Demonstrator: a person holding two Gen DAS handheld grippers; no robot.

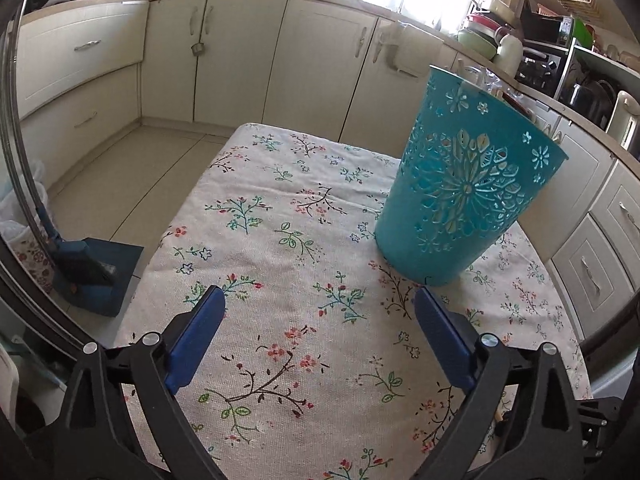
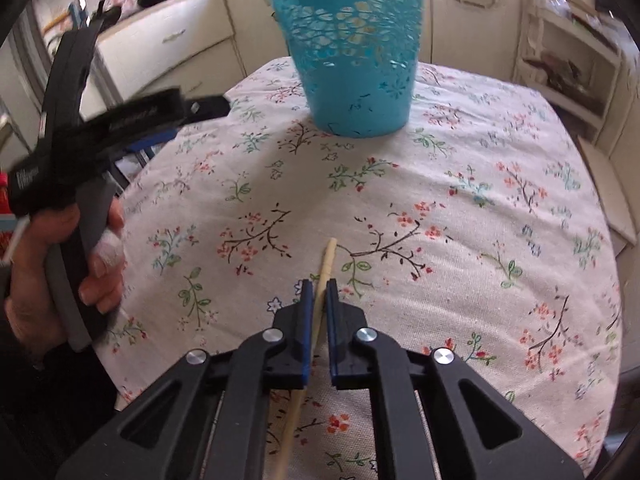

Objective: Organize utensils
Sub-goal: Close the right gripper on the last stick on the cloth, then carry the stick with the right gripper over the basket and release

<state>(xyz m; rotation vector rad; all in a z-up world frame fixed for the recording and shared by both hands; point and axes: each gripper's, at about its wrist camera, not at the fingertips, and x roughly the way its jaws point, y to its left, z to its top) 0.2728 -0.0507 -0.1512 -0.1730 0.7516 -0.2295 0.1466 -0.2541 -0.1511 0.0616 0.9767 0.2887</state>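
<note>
Right gripper is pinched on a pale wooden chopstick, tip poking forward past the pads, low over the floral tablecloth. Left gripper is spread wide with nothing between the pads, hovering over the cloth near the teal cutout basket. Basket stands upright at the far end of the table, well ahead of the chopstick.

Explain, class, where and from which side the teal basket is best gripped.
Probably at the top rim, from above. The basket stands upright on the tablecloth and widens upward, too broad for jaws around its body, so one finger inside and one outside the thin wall suits. The open left gripper is nearest.
</note>
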